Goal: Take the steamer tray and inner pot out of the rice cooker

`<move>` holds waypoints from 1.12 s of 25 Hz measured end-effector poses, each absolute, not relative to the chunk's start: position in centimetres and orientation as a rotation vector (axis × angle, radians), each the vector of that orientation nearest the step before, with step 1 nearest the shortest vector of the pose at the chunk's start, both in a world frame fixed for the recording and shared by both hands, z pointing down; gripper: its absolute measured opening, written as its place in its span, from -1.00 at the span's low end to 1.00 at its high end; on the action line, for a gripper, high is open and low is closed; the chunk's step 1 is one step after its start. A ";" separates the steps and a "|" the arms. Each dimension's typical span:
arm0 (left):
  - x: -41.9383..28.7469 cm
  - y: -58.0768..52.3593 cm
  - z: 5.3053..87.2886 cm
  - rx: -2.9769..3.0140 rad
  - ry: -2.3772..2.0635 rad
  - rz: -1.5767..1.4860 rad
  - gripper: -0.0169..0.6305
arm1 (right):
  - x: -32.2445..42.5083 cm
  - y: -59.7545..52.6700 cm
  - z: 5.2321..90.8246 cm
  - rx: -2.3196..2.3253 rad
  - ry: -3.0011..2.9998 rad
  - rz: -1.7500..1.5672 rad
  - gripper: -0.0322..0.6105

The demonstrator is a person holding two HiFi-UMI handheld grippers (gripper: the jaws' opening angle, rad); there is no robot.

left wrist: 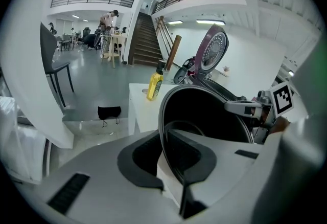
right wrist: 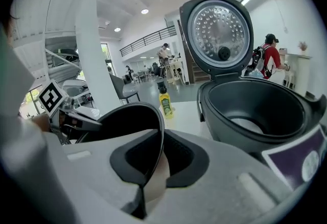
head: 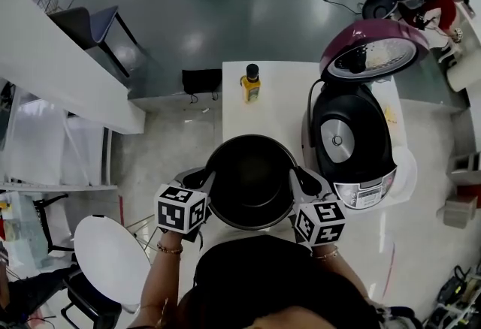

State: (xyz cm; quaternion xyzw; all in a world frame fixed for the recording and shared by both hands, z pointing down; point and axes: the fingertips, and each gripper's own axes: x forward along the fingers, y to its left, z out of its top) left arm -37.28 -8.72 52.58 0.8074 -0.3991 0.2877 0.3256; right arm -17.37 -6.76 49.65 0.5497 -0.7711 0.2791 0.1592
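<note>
Over table (head: 279, 98), left gripper (head: 201, 182), right gripper (head: 304, 182) clamp pot (head: 252, 179).

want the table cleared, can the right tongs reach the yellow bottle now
Probably not: the right tongs and left tongs are shut on the inner pot, and the yellow bottle stands beyond it.

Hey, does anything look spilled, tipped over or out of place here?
Nothing stands out. The inner pot is clamped at its rim by the left gripper and right gripper; the rice cooker, lid open, and the yellow bottle stand upright.
</note>
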 end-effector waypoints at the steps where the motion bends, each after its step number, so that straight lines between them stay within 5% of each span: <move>1: -37.2 -8.8 53.1 2.112 -1.034 0.756 -0.83 | -17.3 -6.7 50.1 1.571 -2.195 0.807 -0.79; 20: -35.9 -11.2 56.0 2.080 -1.000 0.773 -0.84 | -16.1 -7.7 54.4 1.597 -2.055 0.762 -0.76; 28: -35.7 -11.7 55.9 2.075 -1.022 0.727 -0.84 | -16.4 -7.1 53.4 1.555 -2.043 0.685 -0.59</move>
